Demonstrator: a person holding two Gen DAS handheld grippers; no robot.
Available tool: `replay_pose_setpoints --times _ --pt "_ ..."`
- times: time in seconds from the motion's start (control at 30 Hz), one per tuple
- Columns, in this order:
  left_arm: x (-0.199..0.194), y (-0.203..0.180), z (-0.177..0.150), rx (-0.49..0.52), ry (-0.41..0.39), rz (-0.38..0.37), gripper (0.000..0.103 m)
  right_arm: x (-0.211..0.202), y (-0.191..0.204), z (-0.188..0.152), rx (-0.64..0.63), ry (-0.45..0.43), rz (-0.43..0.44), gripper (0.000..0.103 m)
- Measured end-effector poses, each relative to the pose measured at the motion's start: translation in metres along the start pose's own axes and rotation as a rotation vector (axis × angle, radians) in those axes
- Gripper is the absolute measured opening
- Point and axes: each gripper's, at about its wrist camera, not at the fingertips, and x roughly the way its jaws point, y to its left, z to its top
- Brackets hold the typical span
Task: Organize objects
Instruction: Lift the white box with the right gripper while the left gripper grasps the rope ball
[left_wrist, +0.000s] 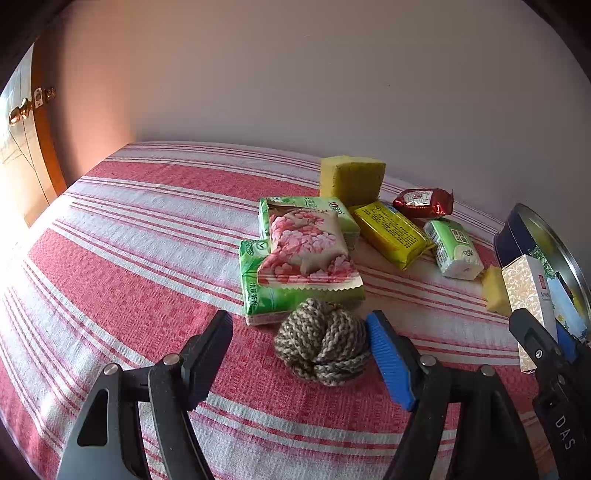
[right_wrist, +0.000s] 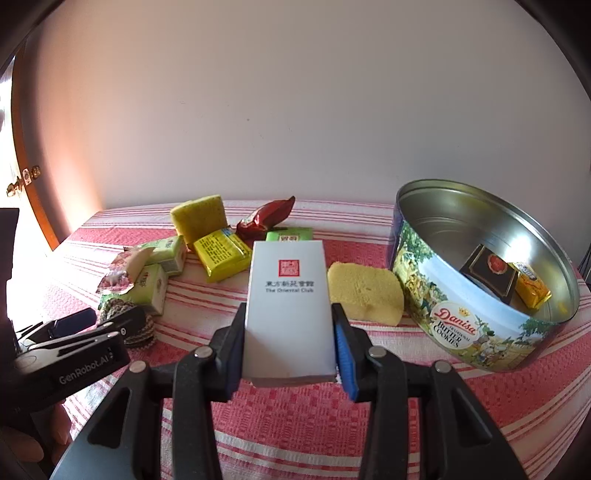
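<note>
1. We see a plain pale wall behind a counter under a red-and-white striped woven cloth (left_wrist: 147, 236).
2. Our left claw (left_wrist: 299, 350) is released, jaws apart around a grey-brown knitted yarn ball (left_wrist: 321, 341); the blue pad just touches its right side, the black finger stands clear on the left.
3. Our right claw (right_wrist: 290, 354) is clenched on a white rectangular cardboard box with a red seal (right_wrist: 290, 306), held upright off the cloth.
4. A round printed-metal butter cookie tin (right_wrist: 461, 314), lid off, sits to the right; inside lie a black box (right_wrist: 487, 273) and an orange-yellow packet (right_wrist: 532, 291).
5. A yellow sponge slice (right_wrist: 364, 293) lies between the held box and the tin.
6. Behind the yarn: green tissue packs (left_wrist: 288, 295) with a pink floral sachet (left_wrist: 306, 247) on top.
7. Further back: a yellow foil-wrapped block (left_wrist: 391, 232), a small green pack (left_wrist: 454, 249), a red foil wrapper (left_wrist: 423, 202), a yellow sponge block (left_wrist: 351, 179).
8. A hand (right_wrist: 26, 446) shows at the lower left of the right view.
</note>
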Motion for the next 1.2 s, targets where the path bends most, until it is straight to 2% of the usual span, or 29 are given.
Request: replay_pose_setpoints --times 0.17,0.2,0.23,0.27,0.33,0.57,0.7,0.8,0.87,1.03,1.2 --pt "0.008 -0.003 -0.004 0.003 0.052 -0.088 0.076 0.005 -0.001 -0.002 0.003 0.024 0.024 0.042" --pt "0.008 -0.006 -0.004 0.017 0.047 -0.077 0.075 0.006 -0.002 -0.003 0.006 0.026 0.028 0.042" --pt "0.009 -0.007 -0.004 0.022 0.049 -0.082 0.070 0.005 -0.003 -0.004 0.007 0.025 0.029 0.042" --pt "0.009 -0.006 -0.004 0.016 0.046 -0.092 0.057 0.005 -0.003 -0.004 0.009 0.023 0.028 0.042" --pt "0.009 0.000 -0.004 -0.005 0.047 -0.124 0.042 0.004 -0.005 -0.004 0.015 0.017 0.026 0.042" --pt "0.000 0.000 -0.006 -0.001 0.033 -0.125 0.041 0.000 -0.011 -0.003 0.029 -0.013 0.025 0.042" --pt "-0.024 0.008 -0.009 -0.050 -0.096 -0.121 0.041 -0.016 -0.011 0.001 0.016 -0.092 0.057 0.042" --pt "-0.046 0.006 -0.007 -0.035 -0.228 -0.087 0.041 -0.033 -0.010 0.004 0.010 -0.164 0.102 0.042" --pt "-0.054 0.004 -0.008 -0.018 -0.275 -0.070 0.041 -0.043 -0.010 0.005 0.006 -0.207 0.120 0.042" --pt "-0.056 -0.008 -0.011 -0.012 -0.281 -0.043 0.041 -0.057 -0.013 0.004 -0.029 -0.269 0.109 0.042" --pt "-0.060 -0.033 -0.014 0.030 -0.306 -0.039 0.041 -0.062 -0.025 0.004 -0.045 -0.305 0.036 0.042"
